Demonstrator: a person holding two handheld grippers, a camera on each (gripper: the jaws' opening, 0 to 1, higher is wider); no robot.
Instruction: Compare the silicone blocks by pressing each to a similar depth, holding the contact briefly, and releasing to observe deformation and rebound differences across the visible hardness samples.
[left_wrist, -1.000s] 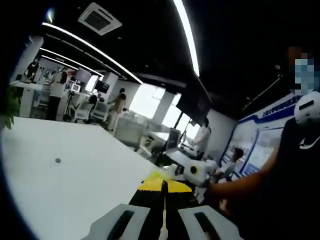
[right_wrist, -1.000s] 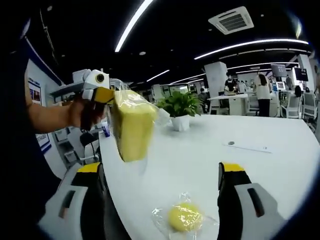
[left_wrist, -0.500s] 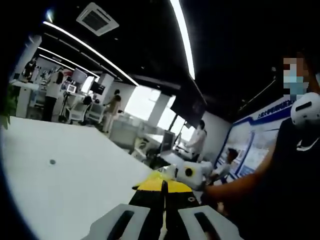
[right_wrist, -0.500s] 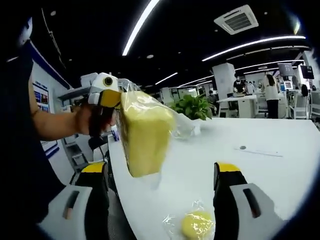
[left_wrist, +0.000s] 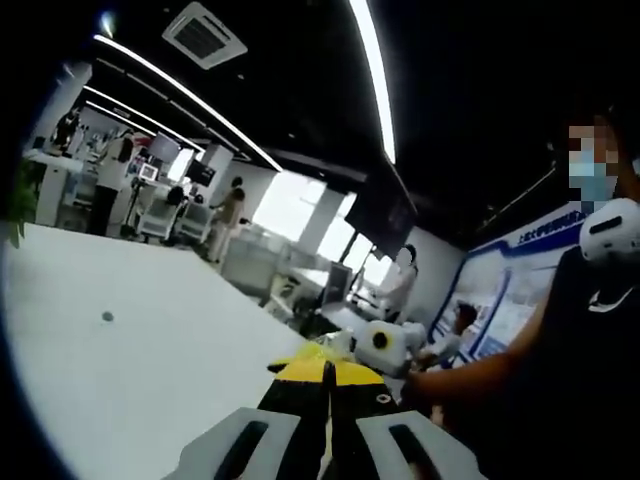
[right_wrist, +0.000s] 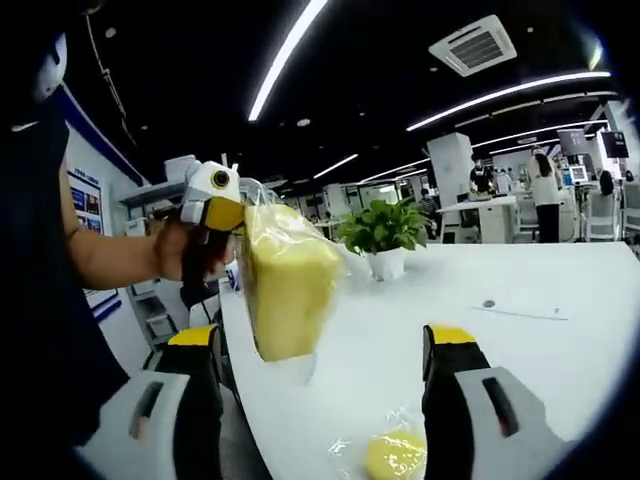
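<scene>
Above the white table (right_wrist: 560, 330), left gripper (right_wrist: 232, 215) clamped on bagged yellow silicone block (right_wrist: 285, 280); right gripper (right_wrist: 320, 345) jaws wide apart, empty, round yellow sample (right_wrist: 395, 457) on table between them.

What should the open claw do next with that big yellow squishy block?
Probably ease the right claw, jaws wide open, toward the yellow block and close gently for a press. The left claw holds the bagged block up in the air, while the round yellow sample lies on the white table.

No readable text or labels anywhere
</scene>
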